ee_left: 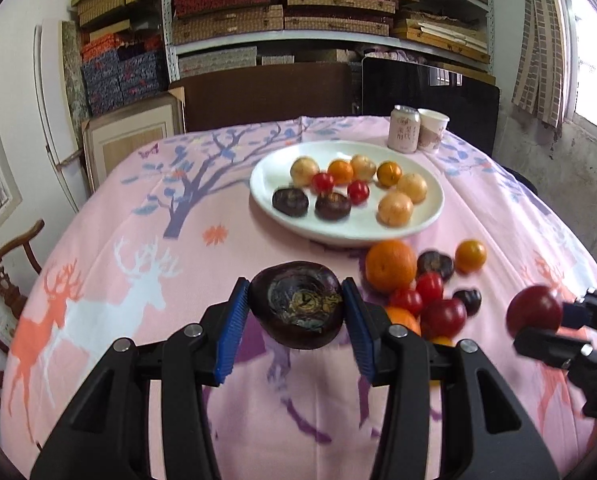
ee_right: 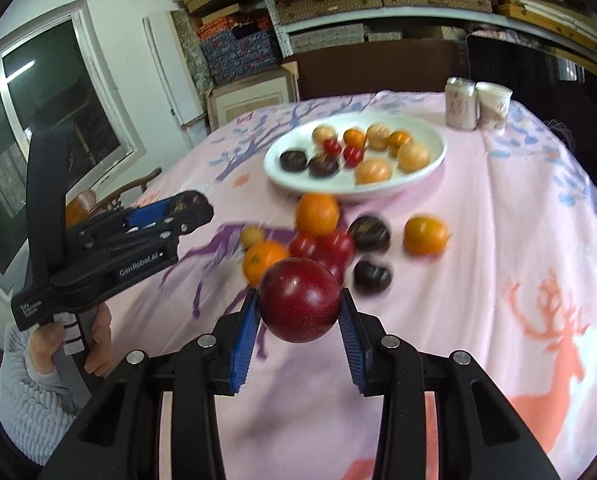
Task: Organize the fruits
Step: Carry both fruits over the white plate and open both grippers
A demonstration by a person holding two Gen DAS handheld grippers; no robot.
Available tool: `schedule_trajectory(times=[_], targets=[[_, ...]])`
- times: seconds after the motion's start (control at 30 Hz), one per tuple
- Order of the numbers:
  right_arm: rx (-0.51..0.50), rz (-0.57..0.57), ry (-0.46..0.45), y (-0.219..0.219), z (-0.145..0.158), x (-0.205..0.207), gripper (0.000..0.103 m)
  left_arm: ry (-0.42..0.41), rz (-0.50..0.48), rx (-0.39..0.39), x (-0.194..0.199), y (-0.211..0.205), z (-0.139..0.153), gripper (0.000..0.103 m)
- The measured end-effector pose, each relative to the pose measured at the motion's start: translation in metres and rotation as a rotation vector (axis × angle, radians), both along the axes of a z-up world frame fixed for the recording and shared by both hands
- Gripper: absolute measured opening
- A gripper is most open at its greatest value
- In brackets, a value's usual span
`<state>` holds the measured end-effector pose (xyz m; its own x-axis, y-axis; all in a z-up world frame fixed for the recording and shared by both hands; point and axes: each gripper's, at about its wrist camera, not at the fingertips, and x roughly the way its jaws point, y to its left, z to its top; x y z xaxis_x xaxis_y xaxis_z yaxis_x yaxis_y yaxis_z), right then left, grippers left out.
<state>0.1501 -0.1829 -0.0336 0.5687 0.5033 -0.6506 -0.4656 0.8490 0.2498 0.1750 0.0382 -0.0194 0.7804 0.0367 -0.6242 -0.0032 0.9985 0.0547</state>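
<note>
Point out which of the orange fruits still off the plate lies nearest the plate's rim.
The large orange right beside the white plate, at its near rim. The smaller orange lies farther right on the cloth, and another sits nearer the grippers, partly hidden.

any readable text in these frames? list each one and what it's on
"GenRobot.AI": side of the left gripper body, right wrist view.
Small white label at that body's rear end: too small to read.
Print on the pink can: characters, too blurred to read.
Print on the paper cup: unreadable.
</note>
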Motion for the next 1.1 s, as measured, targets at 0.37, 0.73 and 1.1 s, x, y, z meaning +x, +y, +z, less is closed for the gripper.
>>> schedule_trajectory(times=[0.37, 0.73, 1.1], targets=[[0.016, -0.130, -0.071, 0.001, 0.037, 0.112, 0.040, -0.004, 0.016, -0.016, 0.099, -0.013, 0.017, 0.046], [-0.042, -0.137, -0.031, 0.024, 0.004, 0.155, 0.040, 0.036, -0.009, -0.013, 0.151, -0.020, -0.007, 0.046], [-0.018, -0.185, -0.045, 0.011, 0.000, 0.168, 0.062, 0.005, -0.023, 0.029, 0.162, -0.025, -0.016, 0.071]])
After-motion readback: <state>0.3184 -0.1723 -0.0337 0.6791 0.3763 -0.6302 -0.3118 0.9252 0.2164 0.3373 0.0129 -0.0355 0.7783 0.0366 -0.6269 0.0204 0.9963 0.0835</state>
